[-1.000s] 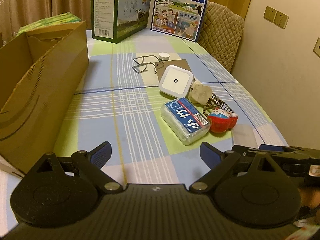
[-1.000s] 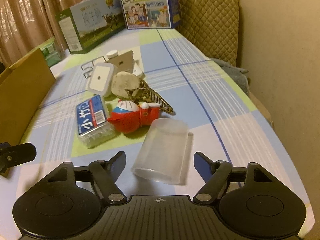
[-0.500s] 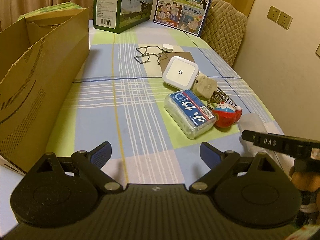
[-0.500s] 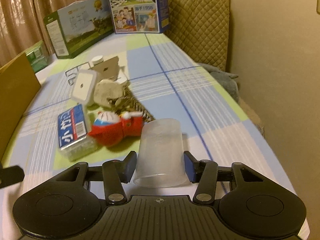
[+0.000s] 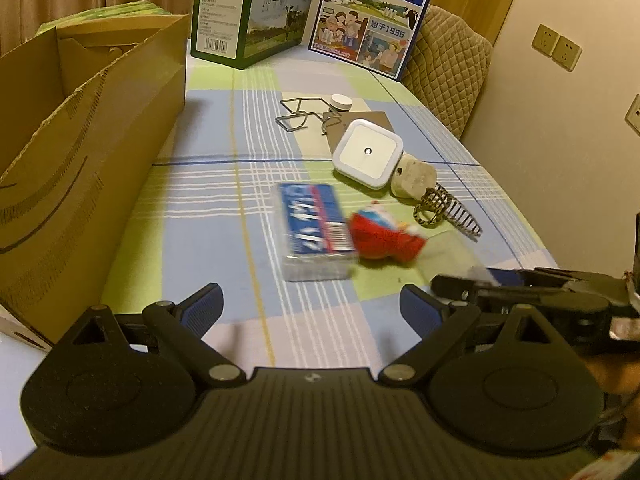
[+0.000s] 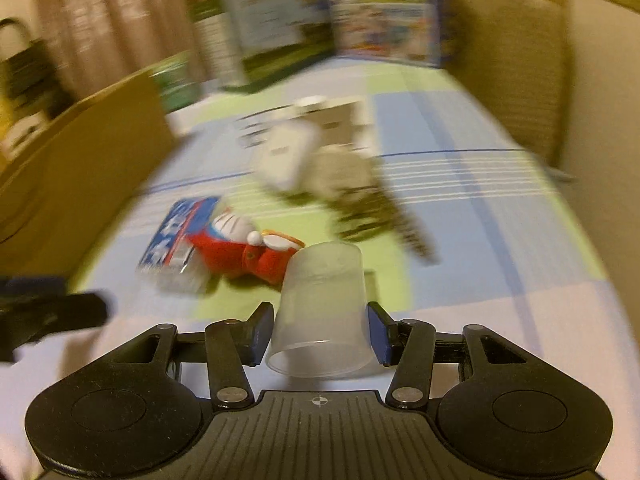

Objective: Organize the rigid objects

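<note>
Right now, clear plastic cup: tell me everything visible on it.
The clear plastic cup is frosted, translucent, tapered and looks empty. It lies tilted, open rim toward the camera, closed base pointing away. The right hand-held gripper is shut on it, one blue pad on each side near the rim. Its base meets or overlaps the red toy figure; contact can't be confirmed. From the left wrist view it is only a faint blur.

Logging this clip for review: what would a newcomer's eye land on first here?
The translucent plastic cup, lying on its side between the right gripper fingers, which press its walls. Just beyond it lies a red toy figure against a blue-labelled pack; a big open cardboard box fills the table's left side.
</note>
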A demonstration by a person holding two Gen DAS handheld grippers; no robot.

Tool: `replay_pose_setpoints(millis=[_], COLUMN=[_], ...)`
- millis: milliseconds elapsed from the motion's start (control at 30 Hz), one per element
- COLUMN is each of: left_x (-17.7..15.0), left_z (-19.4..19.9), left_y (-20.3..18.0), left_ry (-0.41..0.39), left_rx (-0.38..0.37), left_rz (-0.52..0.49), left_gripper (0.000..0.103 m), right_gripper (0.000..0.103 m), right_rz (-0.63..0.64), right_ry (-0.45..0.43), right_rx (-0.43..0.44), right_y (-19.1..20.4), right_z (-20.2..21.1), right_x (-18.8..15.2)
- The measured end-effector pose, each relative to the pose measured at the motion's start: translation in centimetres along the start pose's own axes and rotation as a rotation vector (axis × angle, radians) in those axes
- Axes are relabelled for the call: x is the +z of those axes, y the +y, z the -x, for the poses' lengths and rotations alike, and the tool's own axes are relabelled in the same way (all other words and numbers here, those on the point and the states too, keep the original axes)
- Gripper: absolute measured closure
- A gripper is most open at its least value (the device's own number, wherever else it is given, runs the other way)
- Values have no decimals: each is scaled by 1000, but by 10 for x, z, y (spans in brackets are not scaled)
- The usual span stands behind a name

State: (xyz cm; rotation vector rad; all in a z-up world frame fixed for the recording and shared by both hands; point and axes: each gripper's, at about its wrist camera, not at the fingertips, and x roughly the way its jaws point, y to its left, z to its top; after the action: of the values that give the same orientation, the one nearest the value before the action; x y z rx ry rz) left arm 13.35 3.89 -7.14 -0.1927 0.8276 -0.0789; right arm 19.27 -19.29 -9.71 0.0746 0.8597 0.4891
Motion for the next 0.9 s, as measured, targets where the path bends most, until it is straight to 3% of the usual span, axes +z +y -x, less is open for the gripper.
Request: replay_pose_setpoints(millis=[67,233,433,533,633,900], left_x=[0,2,9,15,18,-8], left_z=[-2,-18,-45,-57,-64,-33], left_y=[0,-3,-12,-16,-20,-21], left_ry=[-9,-31,-55,-61,-66,-19], left_rx=[13,54,80,88,121,142], left_rz=[-21,-67,-91,-96,-121,-140], left_gripper=[10,11,20,30,49,50], right_gripper=[56,56,56,56,56,56], right_rz=[13,-38,-65,-64,-66,-45], right_ry=[-1,12,17,15,14,29], right_rx=[16,-46,-70,-70,-70,-62], right_y=[4,-4,-12,-12,-11,-1], right_z=[1,4,10,11,10,17], right_x=[-3,-6,-8,-9,-8,-16])
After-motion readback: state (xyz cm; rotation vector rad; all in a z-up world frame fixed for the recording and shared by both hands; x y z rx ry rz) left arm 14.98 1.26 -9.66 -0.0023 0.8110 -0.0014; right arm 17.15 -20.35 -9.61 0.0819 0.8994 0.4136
